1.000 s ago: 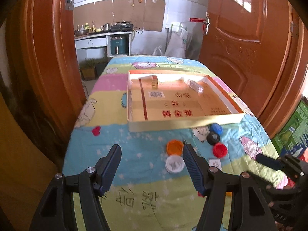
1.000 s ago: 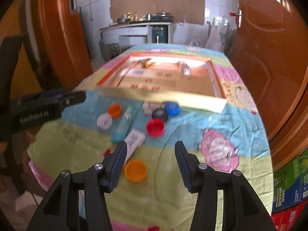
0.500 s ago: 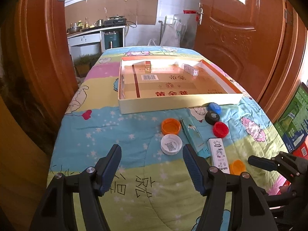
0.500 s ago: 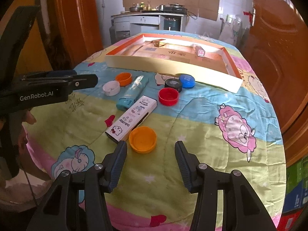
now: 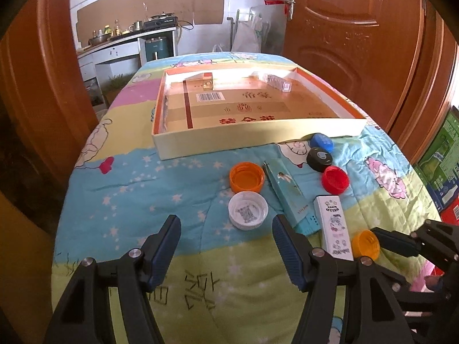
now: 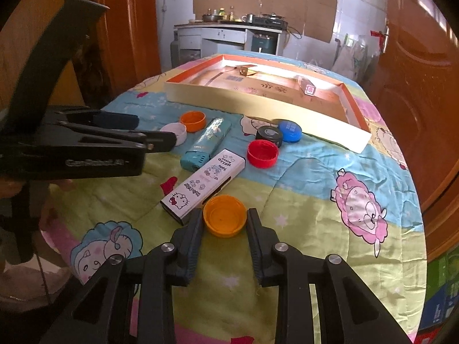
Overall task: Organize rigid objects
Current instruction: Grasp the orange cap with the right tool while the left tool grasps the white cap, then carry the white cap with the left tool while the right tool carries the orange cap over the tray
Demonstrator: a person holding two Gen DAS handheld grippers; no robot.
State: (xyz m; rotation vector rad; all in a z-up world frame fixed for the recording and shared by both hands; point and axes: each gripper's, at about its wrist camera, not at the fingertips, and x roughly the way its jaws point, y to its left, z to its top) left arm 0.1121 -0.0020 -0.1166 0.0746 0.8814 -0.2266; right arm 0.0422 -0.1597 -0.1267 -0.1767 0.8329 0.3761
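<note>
Caps and small boxes lie on a cartoon-print quilt before a shallow cardboard tray [image 5: 258, 139] [image 6: 258, 97]. My right gripper [image 6: 225, 223] is open, its fingers on either side of a yellow-orange cap [image 6: 225, 219] [image 5: 365, 243], close to its rim. Beside it lie a white Hello Kitty box [image 6: 203, 182] [image 5: 334, 228] and a teal box [image 6: 205, 143] [image 5: 289, 196]. My left gripper [image 5: 226, 235] is open and empty, just short of a white cap [image 5: 248, 209] [image 6: 175, 132].
An orange cap [image 5: 246, 176], a red cap [image 5: 335, 179], a black cap [image 5: 319, 158] and a blue cap [image 5: 322, 142] lie near the tray's front wall. Two small boxes [image 5: 208, 81] [image 5: 279, 82] sit in the tray. Wooden doors flank the table.
My right gripper has moved forward and down until its fingers stand around the yellow-orange cap. My left gripper has drawn back and tilted a little, staying open.
</note>
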